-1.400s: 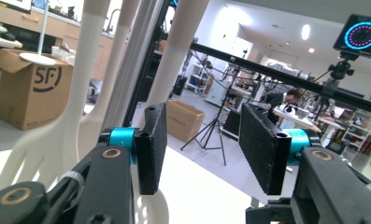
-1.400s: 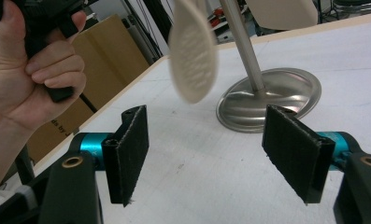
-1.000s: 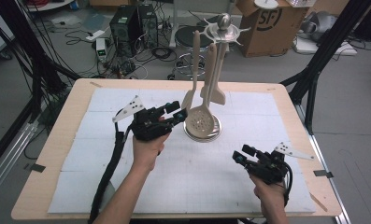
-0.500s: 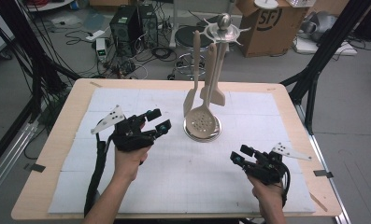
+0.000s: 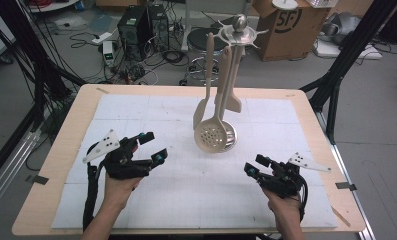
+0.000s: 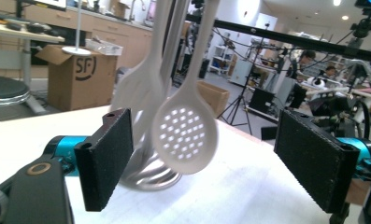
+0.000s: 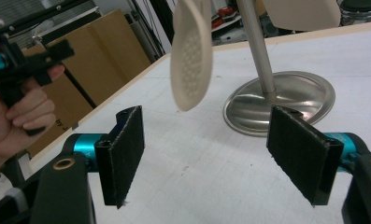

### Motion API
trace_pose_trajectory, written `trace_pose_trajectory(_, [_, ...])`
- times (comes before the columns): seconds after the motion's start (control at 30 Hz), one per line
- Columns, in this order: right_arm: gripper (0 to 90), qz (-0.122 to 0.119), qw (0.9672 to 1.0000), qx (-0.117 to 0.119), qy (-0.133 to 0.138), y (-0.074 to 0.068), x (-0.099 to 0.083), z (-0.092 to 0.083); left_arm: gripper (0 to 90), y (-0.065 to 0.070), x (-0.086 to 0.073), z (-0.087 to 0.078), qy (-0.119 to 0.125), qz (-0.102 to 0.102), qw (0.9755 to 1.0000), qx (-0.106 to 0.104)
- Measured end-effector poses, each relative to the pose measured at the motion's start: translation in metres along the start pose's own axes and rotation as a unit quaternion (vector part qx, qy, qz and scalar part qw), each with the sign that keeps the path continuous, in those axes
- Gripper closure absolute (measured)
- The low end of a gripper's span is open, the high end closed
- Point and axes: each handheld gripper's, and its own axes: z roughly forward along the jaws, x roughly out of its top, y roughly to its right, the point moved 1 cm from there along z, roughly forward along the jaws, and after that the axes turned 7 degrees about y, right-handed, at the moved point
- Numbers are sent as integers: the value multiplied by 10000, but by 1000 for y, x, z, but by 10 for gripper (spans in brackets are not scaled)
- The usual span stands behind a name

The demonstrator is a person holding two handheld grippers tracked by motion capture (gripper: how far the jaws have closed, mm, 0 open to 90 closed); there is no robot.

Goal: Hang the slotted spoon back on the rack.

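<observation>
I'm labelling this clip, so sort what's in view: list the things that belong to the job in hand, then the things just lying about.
In the job:
- slotted spoon hanging on the utensil stand
- the other hanging utensils
- left gripper, jaws just opened, nothing between them
- right gripper, open, empty

Lying about:
- cardboard box
- black stool
- computer tower
- floor cables
</observation>
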Motion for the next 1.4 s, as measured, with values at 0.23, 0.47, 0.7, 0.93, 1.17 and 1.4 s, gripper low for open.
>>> trace_pose_trajectory(0.23, [271, -32, 10000, 30, -48, -2, -1, 3, 185, -12, -15, -24, -89, -166, 9994, 289])
trace_pose_trajectory(0.47, [266, -240, 9997, -1, -105, -7, -2, 6, 184, -16, -25, -35, -275, -172, 9986, 417])
trace_pose_trajectory(0.7, [252, -198, 9997, 26, -130, -7, -2, 6, 185, -20, -37, -41, -468, -234, 9974, 505])
trace_pose_trajectory(0.93, [250, -188, 9998, 25, -91, -6, -1, 2, 185, -26, -43, -46, -520, -409, 9961, 588])
trace_pose_trajectory(1.17, [250, -179, 9998, 26, -71, -6, -1, 1, 184, -28, -45, -49, -548, -399, 9956, 648])
trace_pose_trajectory(1.4, [250, -206, 9998, -2, -82, -5, -2, 2, 185, -32, -49, -51, -635, -350, 9947, 726])
